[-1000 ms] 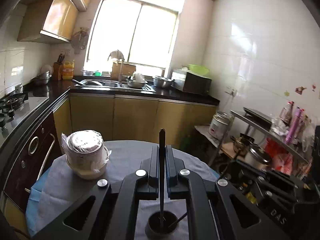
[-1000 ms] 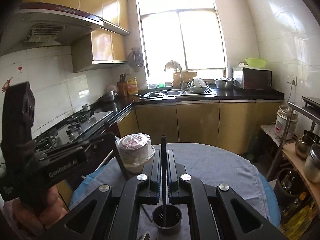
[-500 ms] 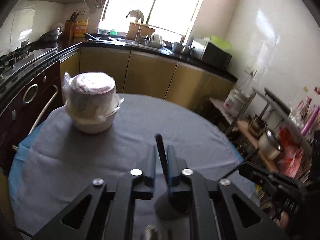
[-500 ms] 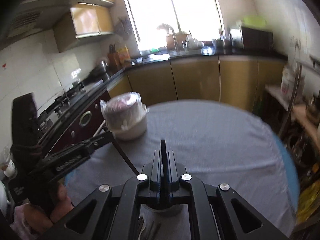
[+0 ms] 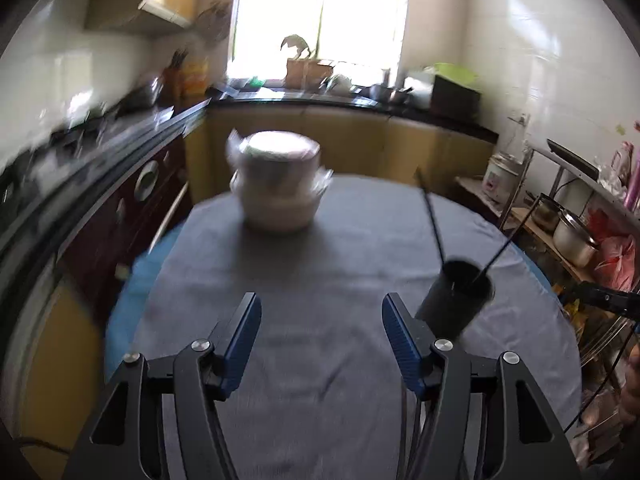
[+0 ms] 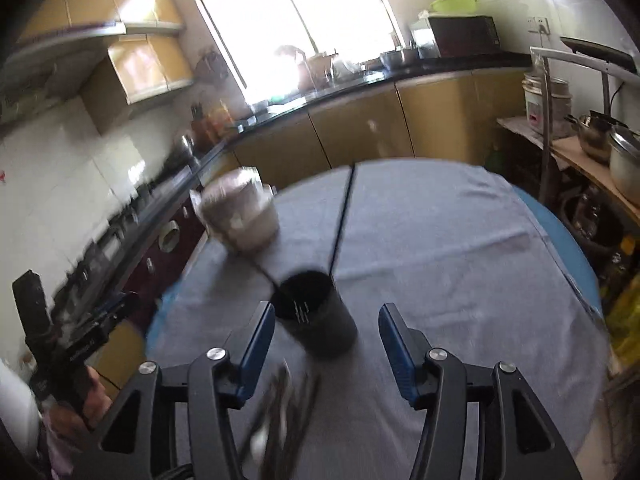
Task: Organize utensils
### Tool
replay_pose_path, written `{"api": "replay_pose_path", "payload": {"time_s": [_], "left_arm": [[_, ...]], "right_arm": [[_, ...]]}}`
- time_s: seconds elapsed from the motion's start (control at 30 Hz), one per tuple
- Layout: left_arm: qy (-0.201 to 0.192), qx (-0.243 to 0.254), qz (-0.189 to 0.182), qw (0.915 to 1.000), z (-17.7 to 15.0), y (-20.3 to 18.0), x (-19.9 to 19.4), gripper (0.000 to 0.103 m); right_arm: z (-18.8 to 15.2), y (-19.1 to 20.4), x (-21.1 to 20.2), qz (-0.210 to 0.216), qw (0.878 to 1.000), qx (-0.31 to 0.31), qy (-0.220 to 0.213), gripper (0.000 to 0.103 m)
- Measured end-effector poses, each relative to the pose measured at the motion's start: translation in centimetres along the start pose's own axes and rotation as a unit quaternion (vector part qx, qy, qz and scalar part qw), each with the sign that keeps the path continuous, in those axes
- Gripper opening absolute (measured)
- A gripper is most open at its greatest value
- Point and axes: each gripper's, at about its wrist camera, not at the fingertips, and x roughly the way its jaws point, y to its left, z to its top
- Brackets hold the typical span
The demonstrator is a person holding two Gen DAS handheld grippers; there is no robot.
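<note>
Fingers (image 5: 242, 334) of your left gripper (image 5: 320, 332) stood apart with nothing between them, having just been opening above the grey cloth of the table (image 5: 320, 380); so did those of your right gripper (image 6: 326, 340), whose blue pads (image 6: 394, 342) had likewise just parted and touched nothing, though the base of the black utensil cup (image 6: 316, 316) showed between them in the right wrist view. That cup, a dark round holder, stood on the cloth near the table's near edge, just beyond your left gripper's right finger in the left wrist view (image 5: 456, 300). Two thin black chopsticks rose from its mouth, long axes steep: one (image 6: 341, 228) leaned up and away toward the far cabinets, the other (image 6: 262, 270), shorter in view, slanted toward the wrapped white bowls (image 6: 240, 212). More dark utensils (image 6: 280, 412) lay blurred on the cloth just short of the cup, pointing roughly away from you; their kind could not be told. The wrapped bowls sat well apart from the cup, at the far left of the table.
</note>
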Motion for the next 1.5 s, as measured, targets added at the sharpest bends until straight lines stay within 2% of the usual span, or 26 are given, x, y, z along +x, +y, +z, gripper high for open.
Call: {"api": "replay_pose_path", "payload": {"time_s": [0.13, 0.4, 0.6, 0.83, 0.93, 1.07, 1.13, 1.2, 1.3, 1.5], "left_arm": [[0.037, -0.030, 0.018, 0.9987, -3.2, 1.3, -1.2, 0.064], [0.057, -0.039, 0.041, 0.9968, -7.0, 1.9, -5.3, 0.064], [0.055, -0.032, 0.043, 0.9970, -7.2, -0.2, -7.4, 0.064], [0.036, 0.017, 0.018, 0.9990, -6.0, -5.5, -9.3, 0.064], [0.047, 0.027, 0.022, 0.9983, -6.6, -6.0, -9.1, 0.065], [0.084, 0.012, 0.073, 0.9937, -8.3, -3.8, -7.8, 0.065], [0.094, 0.007, 0.096, 0.9909, -8.9, -2.7, -7.5, 0.065], [0.099, 0.005, 0.111, 0.9889, -9.4, -1.9, -7.3, 0.065], [0.100, 0.001, 0.111, 0.9888, -9.9, -1.5, -6.7, 0.065], [0.114, 0.006, 0.093, 0.9891, -10.2, -2.2, -3.6, 0.065]], "right_arm": [[-2.5, 2.0, 0.5, 0.004, 1.000, 0.012, 0.026, 0.057], [-6.5, 6.5, 1.3, 0.034, 0.997, -0.001, 0.071, 0.057], [-6.6, 6.3, -1.9, 0.041, 0.998, -0.008, 0.050, 0.057], [-6.4, 3.4, -7.7, 0.039, 0.999, 0.010, 0.000, 0.057], [-6.7, 1.9, -7.7, 0.046, 0.999, 0.026, 0.009, 0.057], [-7.5, 1.7, -4.4, 0.066, 0.996, 0.030, 0.045, 0.056], [-8.1, 2.1, -2.2, 0.084, 0.994, 0.028, 0.064, 0.041], [-8.6, 2.6, 0.7, 0.106, 0.990, 0.031, 0.090, 0.038], [-8.8, 3.3, 5.4, 0.125, 0.984, 0.040, 0.119, 0.032], [-8.2, 3.9, 11.6, 0.105, 0.983, 0.038, 0.147, 0.025]]}}
